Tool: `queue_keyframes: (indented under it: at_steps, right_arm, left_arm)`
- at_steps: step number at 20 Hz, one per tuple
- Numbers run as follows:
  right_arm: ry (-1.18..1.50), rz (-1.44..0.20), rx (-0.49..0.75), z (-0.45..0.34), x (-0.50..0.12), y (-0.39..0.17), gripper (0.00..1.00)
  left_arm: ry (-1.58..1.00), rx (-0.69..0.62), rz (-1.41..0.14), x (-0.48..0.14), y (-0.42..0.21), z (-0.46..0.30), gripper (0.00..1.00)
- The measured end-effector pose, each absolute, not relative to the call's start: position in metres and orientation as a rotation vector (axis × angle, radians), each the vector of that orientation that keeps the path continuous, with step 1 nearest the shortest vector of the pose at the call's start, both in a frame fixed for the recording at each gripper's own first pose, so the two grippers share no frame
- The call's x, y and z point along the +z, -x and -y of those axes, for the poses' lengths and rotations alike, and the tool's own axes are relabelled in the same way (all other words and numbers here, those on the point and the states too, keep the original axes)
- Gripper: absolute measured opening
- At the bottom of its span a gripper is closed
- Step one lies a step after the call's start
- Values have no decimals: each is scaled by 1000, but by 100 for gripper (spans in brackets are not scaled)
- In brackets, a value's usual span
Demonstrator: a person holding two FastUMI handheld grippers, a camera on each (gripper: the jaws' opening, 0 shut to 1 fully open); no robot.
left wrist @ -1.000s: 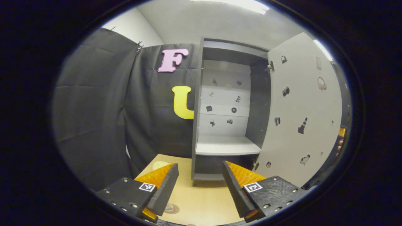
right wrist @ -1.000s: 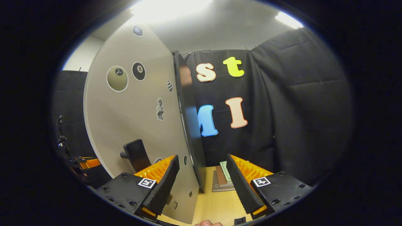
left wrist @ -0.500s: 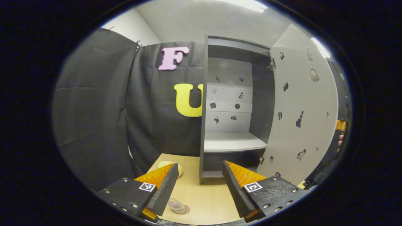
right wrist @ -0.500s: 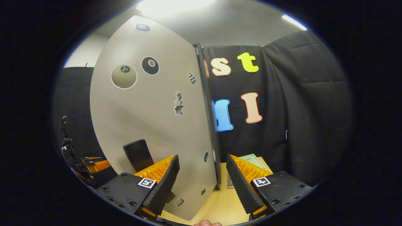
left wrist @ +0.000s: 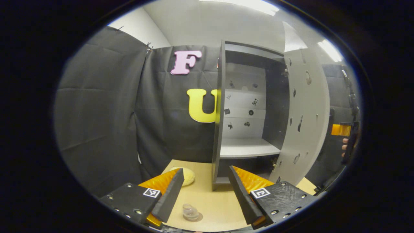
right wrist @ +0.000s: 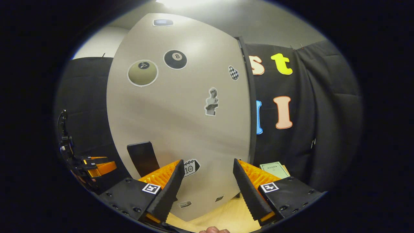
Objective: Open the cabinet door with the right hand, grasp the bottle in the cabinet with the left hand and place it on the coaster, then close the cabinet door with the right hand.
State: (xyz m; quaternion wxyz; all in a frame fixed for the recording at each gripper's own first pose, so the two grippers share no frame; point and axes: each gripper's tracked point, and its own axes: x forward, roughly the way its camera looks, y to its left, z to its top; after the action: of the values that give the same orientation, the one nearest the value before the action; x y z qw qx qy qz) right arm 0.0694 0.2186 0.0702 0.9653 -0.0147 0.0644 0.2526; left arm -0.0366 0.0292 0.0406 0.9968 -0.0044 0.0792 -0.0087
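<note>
In the left gripper view, the left gripper (left wrist: 204,191) has its jaws spread wide with nothing between the fingers; they hang above the light wooden table (left wrist: 220,207) and touch nothing. Low between the fingers, closer to the left one, the bottle (left wrist: 190,212), a small clear one, stands upright on a round coaster (left wrist: 198,217) on the table. Beyond it the cabinet (left wrist: 241,113) stands open, its pale shelf (left wrist: 247,149) bare, and a pale round object (left wrist: 187,174) lies on the table just left of the cabinet's foot. The cabinet door (left wrist: 305,116) is swung out to the right, seen nearly edge-on, and past it at the far right a hand (left wrist: 345,146) holds the other gripper. In the right gripper view, the right gripper (right wrist: 208,187) is also open wide and grips nothing; the outer face of the cabinet door (right wrist: 181,123), dotted with stickers, stands close ahead and spans the gap between the fingers. The door's dark handle (right wrist: 143,158) sits just above the left finger, apart from it. A stack of papers or books (right wrist: 273,169) lies on the table beyond the right finger.
</note>
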Motion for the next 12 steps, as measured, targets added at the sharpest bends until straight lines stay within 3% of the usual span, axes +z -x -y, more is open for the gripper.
queue_keyframes:
  at_steps: [8, 12]
  right_arm:
    - [0, -174, 605, -301, 51, -80, 97]
    - [-21, -156, 560, -313, 50, -87, 98]
  left_arm:
    - [53, -20, -147, 32, 31, -76, 83]
    - [79, -26, -127, 28, 22, -101, 86]
